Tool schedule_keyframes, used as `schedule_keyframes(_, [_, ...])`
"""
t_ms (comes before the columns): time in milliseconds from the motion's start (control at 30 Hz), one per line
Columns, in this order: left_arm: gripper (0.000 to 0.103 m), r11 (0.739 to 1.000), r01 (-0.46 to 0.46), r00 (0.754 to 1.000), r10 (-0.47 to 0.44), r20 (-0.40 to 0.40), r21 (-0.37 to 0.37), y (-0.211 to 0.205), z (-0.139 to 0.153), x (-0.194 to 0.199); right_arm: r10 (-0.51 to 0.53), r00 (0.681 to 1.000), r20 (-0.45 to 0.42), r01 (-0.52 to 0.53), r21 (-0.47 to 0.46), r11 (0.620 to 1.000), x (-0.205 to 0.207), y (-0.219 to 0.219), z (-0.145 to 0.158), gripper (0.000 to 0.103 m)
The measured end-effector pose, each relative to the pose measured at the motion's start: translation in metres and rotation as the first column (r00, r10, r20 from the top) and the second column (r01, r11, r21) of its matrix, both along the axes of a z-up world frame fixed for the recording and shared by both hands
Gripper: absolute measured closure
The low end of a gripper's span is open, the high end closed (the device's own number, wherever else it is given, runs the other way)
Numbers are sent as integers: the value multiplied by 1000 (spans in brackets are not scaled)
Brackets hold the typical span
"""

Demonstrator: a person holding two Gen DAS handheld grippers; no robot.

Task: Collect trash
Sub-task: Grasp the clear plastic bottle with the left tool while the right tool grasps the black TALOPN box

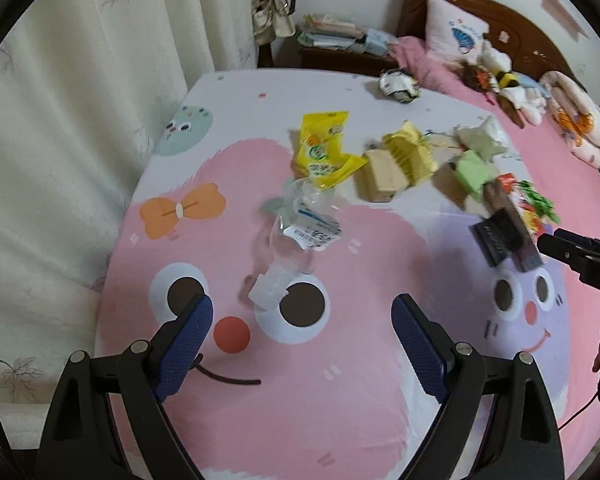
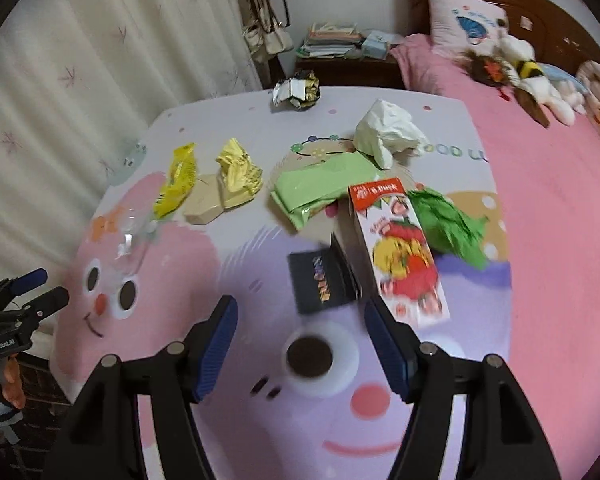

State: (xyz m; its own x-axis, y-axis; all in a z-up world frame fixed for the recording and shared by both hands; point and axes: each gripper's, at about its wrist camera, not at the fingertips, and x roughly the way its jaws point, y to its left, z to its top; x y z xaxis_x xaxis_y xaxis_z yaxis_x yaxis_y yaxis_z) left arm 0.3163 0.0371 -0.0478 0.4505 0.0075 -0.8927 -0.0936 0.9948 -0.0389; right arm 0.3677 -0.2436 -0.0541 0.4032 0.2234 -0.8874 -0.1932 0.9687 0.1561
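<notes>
Trash lies scattered on a cartoon-print bed sheet (image 1: 340, 400). A crushed clear plastic bottle (image 1: 296, 236) lies just ahead of my left gripper (image 1: 302, 312), which is open and empty. A yellow snack bag (image 1: 324, 148), a tan box (image 1: 380, 176) and crumpled yellow paper (image 1: 408, 148) lie farther off. My right gripper (image 2: 300, 316) is open and empty, just short of a black box (image 2: 320, 280) and a red-and-white carton (image 2: 404, 252). Green wrappers (image 2: 320, 188), green crumpled paper (image 2: 452, 224) and a white bag (image 2: 388, 132) lie beyond.
A crumpled foil wrapper (image 2: 296, 90) lies at the sheet's far edge. Plush toys (image 2: 520, 72) and a pillow (image 2: 464, 20) sit at the headboard. A cluttered nightstand (image 2: 340, 52) stands behind. Curtains (image 1: 60, 120) hang on the left.
</notes>
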Motion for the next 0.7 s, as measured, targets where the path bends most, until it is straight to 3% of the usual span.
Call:
schedule_keyframes(267, [13,998,-61,997,60,-43,-6,18,-30,25,42,996,-78,-46,-52,998,37,6,-46,37])
schedule_keyframes(467, [13,995,-95,993,93,-73,-28,32,-43,39,113,989,-100,-123,-98,988,43,25,-61,33])
schedule_keyframes(700, [13,999,-40,993,35,-113,-37,28,-58,59,134,986,-104,-150,-162,975,41,31,-73,33])
